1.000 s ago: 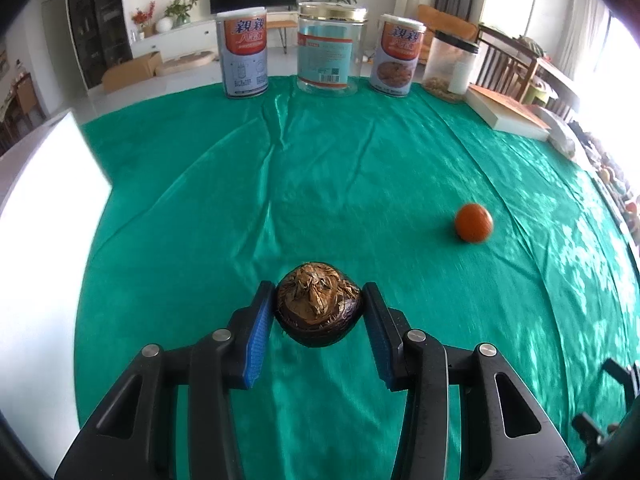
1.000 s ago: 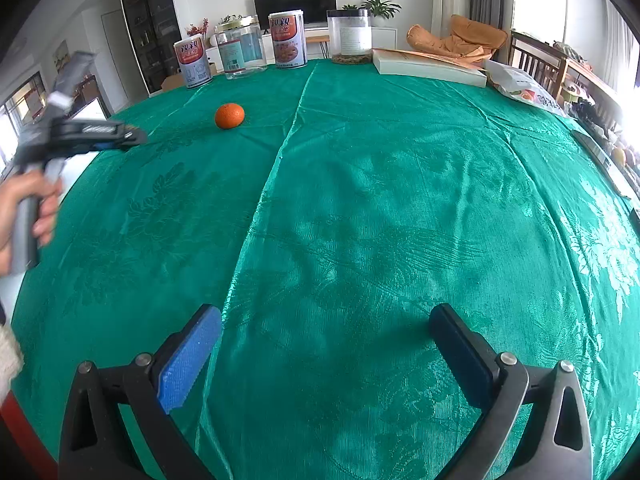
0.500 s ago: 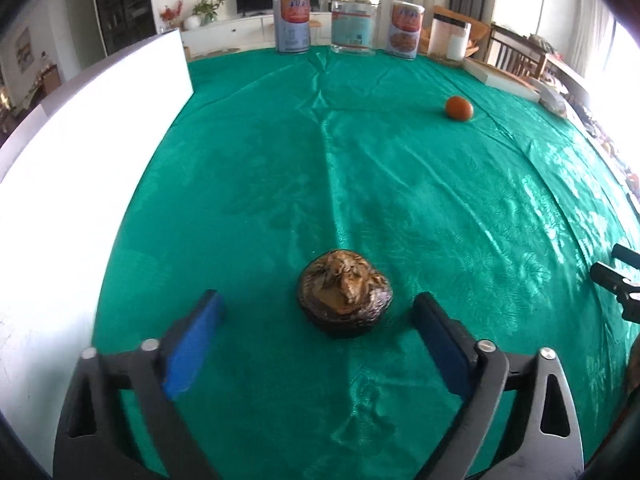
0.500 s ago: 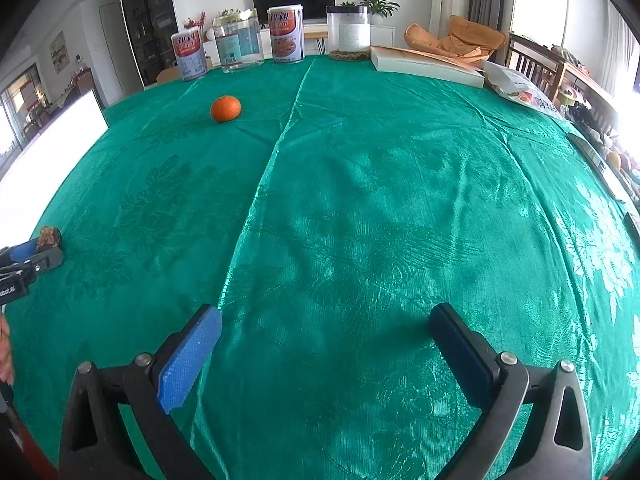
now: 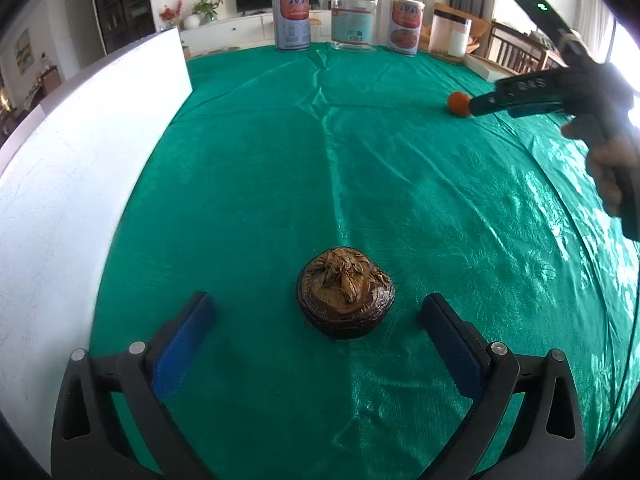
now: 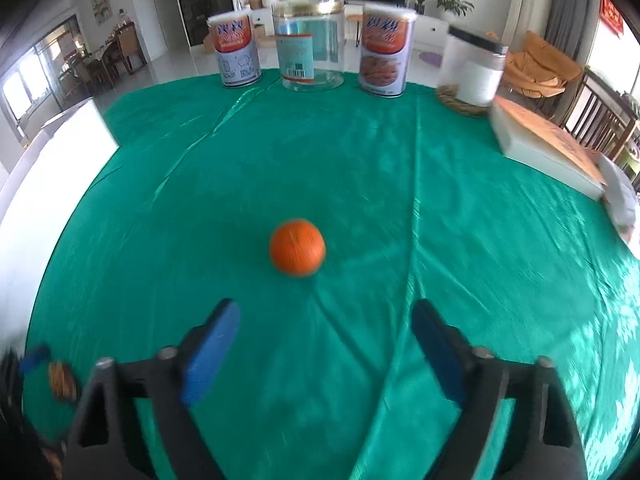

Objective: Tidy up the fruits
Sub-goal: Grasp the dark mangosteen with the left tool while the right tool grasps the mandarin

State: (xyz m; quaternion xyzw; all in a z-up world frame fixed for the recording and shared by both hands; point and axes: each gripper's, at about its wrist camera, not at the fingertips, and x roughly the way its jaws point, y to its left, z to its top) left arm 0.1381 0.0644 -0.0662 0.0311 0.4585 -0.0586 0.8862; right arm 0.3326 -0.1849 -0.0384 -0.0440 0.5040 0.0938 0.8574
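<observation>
A dark brown fruit with a dried leafy top (image 5: 346, 292) rests on the green tablecloth (image 5: 320, 152). My left gripper (image 5: 316, 320) stands wide open around it, and neither blue pad touches it. An orange (image 6: 297, 253) lies on the cloth just ahead of my right gripper (image 6: 326, 330), whose jaws are closing with nothing between them. In the left wrist view the same orange (image 5: 459, 104) sits at the far right, with the right gripper's fingers (image 5: 516, 98) reaching toward it in a person's hand. The brown fruit (image 6: 62, 380) also shows at the right wrist view's lower left.
Two printed tins (image 6: 236, 54) (image 6: 384, 54), a clear jar (image 6: 312, 46) and a black-lidded jar (image 6: 472, 70) stand along the far edge. A flat box (image 6: 548, 148) lies at the right. A white board (image 5: 60, 200) borders the left side.
My left gripper has opened and let go of the brown fruit, which now sits on the cloth. My right gripper has travelled across the table to the orange, and its jaws have narrowed.
</observation>
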